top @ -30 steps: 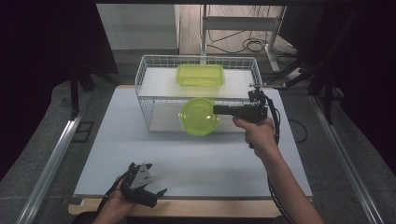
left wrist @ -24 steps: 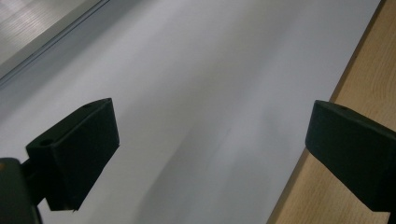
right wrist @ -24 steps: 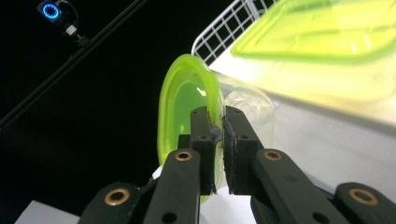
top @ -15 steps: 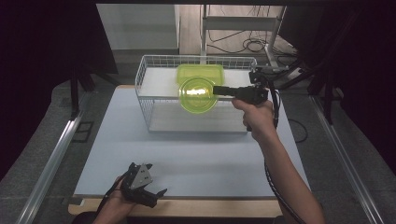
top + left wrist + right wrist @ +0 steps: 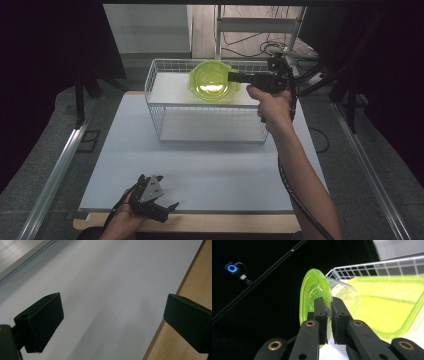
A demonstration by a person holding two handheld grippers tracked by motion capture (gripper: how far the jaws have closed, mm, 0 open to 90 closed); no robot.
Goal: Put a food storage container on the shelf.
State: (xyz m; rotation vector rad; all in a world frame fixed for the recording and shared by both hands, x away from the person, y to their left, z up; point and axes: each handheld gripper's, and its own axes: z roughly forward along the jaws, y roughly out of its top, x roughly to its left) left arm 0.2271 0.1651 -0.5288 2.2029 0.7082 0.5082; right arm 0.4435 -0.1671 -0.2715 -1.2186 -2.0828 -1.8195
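Holding the bowl by its rim, my right claw is nearly shut, with the green lip pinched between its pads. From the right gripper view the bowl stands on edge, its open side turned away from the basket and its clear body facing the tub. On the high view it hangs over the far part of the wire basket, above the rim and clear of the wires.

My left claw rests at the near edge of the bench, toward the left corner, jaws wide apart and with nothing between them. The left gripper view has white bench top under the gap and the wooden edge strip under one jaw.

One container sits inside the basket: a rectangular yellow-green tub, at the far side. I cannot tell whether anything lies in it. On the high view the bowl covers most of it. The near part of the basket floor is bare white.

The basket stands at the far edge of the bench, roughly centred. Between it and my left claw the white surface is open across its whole width. My right forearm crosses the right side of the bench, and its cable trails along it toward the near edge. Metal rails flank the bench on both sides.
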